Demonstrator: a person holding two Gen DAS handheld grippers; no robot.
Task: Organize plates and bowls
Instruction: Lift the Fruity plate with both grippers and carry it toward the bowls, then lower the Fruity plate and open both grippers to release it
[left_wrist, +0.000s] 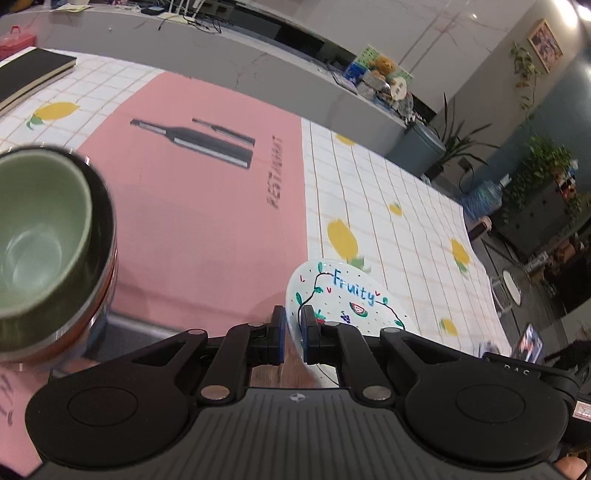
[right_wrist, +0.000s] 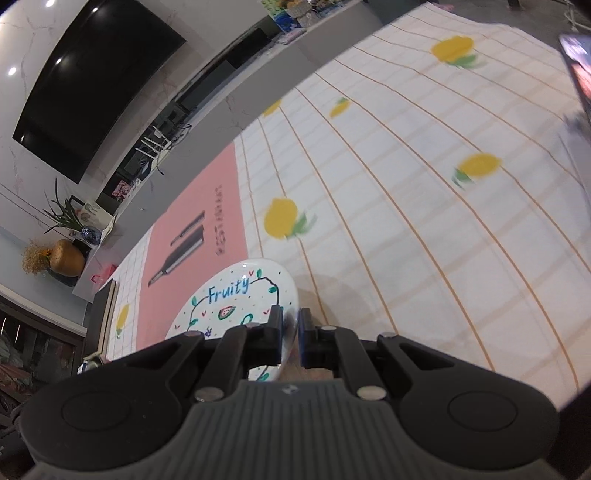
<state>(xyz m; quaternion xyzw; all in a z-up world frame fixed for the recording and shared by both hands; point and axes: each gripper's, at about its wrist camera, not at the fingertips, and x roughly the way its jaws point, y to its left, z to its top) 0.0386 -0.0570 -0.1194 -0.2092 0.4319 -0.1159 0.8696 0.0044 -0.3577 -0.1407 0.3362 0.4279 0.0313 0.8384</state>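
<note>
A white plate (left_wrist: 351, 299) printed with "Fruity" and small fruit drawings hangs above the table, held from both sides. My left gripper (left_wrist: 292, 334) is shut on its left rim. In the right wrist view the same plate (right_wrist: 236, 295) shows to the left, and my right gripper (right_wrist: 291, 334) is shut on its right rim. A stack of bowls (left_wrist: 48, 251), a green one on top nested in darker ones, stands at the left of the left wrist view, close to my left gripper.
A white checked tablecloth with yellow lemons (left_wrist: 388, 192) covers the table, with a pink placemat (left_wrist: 199, 192) on it. A dark book (left_wrist: 29, 74) lies at the far left. A grey counter (left_wrist: 258, 55) runs behind. The table's right edge drops to the floor.
</note>
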